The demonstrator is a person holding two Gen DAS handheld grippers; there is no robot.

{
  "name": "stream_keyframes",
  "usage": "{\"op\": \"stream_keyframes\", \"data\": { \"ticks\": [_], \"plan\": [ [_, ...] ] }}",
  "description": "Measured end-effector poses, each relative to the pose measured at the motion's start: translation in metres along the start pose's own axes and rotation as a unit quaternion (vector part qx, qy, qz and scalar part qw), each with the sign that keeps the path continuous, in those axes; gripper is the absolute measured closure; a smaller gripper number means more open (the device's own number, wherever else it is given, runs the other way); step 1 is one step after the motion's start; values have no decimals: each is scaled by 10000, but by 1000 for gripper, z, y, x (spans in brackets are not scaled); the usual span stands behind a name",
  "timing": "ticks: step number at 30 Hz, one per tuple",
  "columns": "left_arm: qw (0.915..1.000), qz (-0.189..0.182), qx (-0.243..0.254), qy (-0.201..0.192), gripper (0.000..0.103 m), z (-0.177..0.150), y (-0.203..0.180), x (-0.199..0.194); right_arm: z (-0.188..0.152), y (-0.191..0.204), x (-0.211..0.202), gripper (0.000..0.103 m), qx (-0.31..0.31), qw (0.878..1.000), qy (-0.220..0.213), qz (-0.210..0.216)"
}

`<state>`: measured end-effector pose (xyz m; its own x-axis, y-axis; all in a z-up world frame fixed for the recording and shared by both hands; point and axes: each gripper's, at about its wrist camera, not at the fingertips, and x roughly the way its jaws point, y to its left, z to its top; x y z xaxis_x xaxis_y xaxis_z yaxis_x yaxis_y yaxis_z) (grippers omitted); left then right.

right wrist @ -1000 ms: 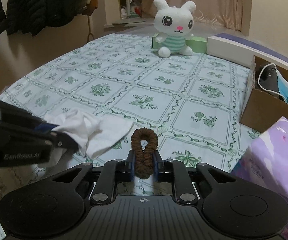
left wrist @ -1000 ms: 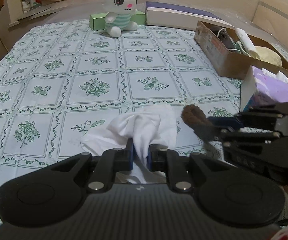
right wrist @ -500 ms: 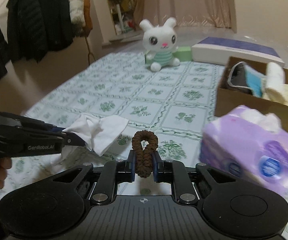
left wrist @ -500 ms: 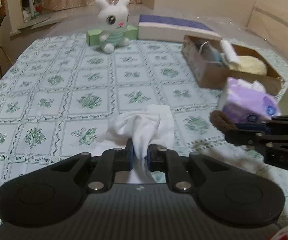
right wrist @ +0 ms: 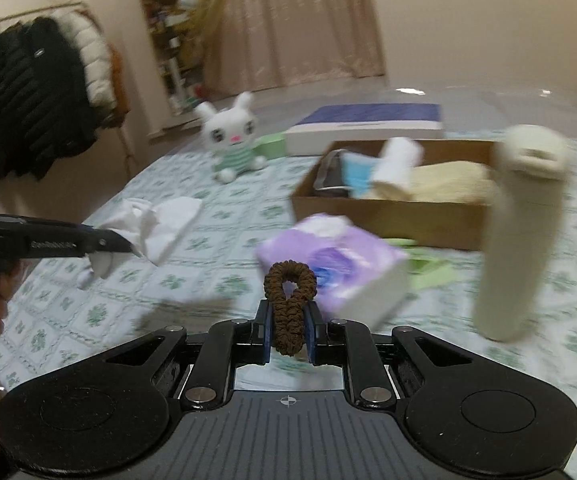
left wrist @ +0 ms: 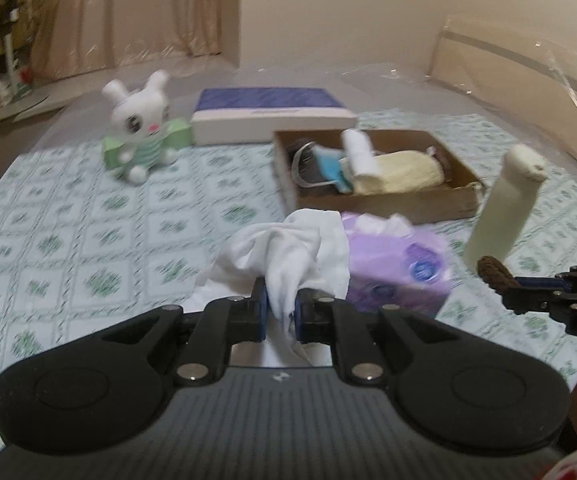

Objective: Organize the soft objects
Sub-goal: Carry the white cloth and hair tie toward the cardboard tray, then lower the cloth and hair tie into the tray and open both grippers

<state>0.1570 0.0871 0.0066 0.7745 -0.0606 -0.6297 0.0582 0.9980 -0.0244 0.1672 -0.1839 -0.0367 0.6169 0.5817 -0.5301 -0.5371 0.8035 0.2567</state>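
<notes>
My left gripper [left wrist: 279, 307] is shut on a crumpled white cloth [left wrist: 288, 250], lifted above the patterned bedspread. From the right wrist view that cloth [right wrist: 156, 222] hangs at the left from the left gripper [right wrist: 126, 246]. My right gripper [right wrist: 288, 330] is shut on a brown scrunchie [right wrist: 289, 300], pinched upright between the pads. In the left wrist view the scrunchie [left wrist: 492, 270] and right gripper [left wrist: 506, 280] show at the right edge. A cardboard box [left wrist: 384, 196] with a rolled white cloth, a yellow towel and a blue item lies beyond; it appears as the box [right wrist: 388, 212] in the right view.
A purple tissue pack [left wrist: 396, 270] lies just ahead of both grippers. A cream bottle [right wrist: 520, 236] stands at the right. A white plush rabbit [left wrist: 140, 136], a green box and a flat blue-and-white box [left wrist: 272, 116] sit at the far end. Coats [right wrist: 36, 100] hang at left.
Both grippers have risen and swung right toward the cardboard box, carrying the cloth and the scrunchie. The tissue pack and the cream bottle have come closer into view.
</notes>
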Motion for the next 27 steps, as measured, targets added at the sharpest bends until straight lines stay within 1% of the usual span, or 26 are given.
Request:
{"op": "stream_keyframes", "data": {
  "ticks": [6,10,12,16,20,23,27],
  "plan": [
    [9995,-212,226,-115,91,23,-30,9,-5,-51,-44,87,329,9984,-125,-453],
    [9986,-300,390,-191,91,41,-41,16,-5,-98,-75,87,598,9947,-228,-802],
    [9981,-326,461,-235,91,52,-45,20,1,-122,-88,87,711,9921,-305,-986],
    [9973,-394,541,-313,91,75,-47,33,22,-160,-103,87,709,9895,-499,-1158],
    [9963,-521,595,-346,91,102,-51,51,55,-187,-98,87,610,9903,-668,-1053],
    [9953,-661,631,-334,91,123,-58,69,83,-207,-81,87,604,9924,-755,-759],
    [9931,-856,749,-274,91,151,-74,99,120,-224,-47,87,505,9956,-681,-393]
  ]
}}
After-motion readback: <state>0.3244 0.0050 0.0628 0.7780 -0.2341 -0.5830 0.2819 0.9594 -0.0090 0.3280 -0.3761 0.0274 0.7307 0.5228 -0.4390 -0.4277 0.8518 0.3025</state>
